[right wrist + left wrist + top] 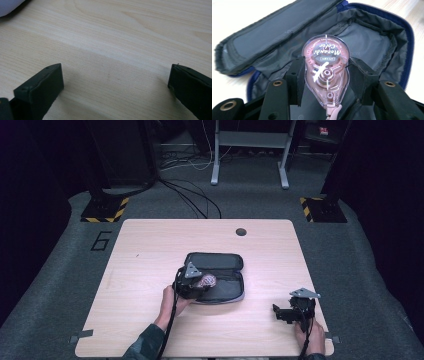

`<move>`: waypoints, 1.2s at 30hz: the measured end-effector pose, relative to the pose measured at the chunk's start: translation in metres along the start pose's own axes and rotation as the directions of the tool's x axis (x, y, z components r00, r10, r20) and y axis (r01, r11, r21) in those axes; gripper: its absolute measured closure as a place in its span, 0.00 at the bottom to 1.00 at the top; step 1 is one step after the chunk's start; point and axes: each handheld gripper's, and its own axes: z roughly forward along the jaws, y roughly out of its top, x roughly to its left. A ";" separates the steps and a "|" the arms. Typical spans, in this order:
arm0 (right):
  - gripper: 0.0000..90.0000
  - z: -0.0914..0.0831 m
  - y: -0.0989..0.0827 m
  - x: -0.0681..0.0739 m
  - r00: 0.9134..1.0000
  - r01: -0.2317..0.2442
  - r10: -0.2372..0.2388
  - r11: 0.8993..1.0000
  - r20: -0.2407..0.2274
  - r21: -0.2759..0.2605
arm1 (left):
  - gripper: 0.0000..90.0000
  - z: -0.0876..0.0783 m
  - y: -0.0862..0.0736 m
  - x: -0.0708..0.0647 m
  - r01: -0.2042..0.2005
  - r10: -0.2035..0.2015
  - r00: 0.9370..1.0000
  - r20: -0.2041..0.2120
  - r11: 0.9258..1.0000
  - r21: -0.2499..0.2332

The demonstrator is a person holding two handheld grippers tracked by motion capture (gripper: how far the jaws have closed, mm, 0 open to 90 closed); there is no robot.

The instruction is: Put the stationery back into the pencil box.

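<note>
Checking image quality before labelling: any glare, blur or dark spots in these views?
High view: table well lit, surroundings very dark. Left gripper view: white glare streaks on the correction tape's clear shell, label readable. Right gripper view: jaws throw soft shadows on the wood, slightly soft focus.

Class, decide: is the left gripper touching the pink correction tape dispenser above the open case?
Touching. The left gripper view shows the left gripper with both jaw pads pressed against the sides of the correction tape dispenser, no gap either side.
</note>
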 end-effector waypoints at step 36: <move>0.00 0.000 0.000 0.000 1.000 0.000 0.000 1.000 0.000 0.000 | 0.13 -0.036 0.006 -0.003 0.029 -0.029 0.999 -0.017 1.000 0.005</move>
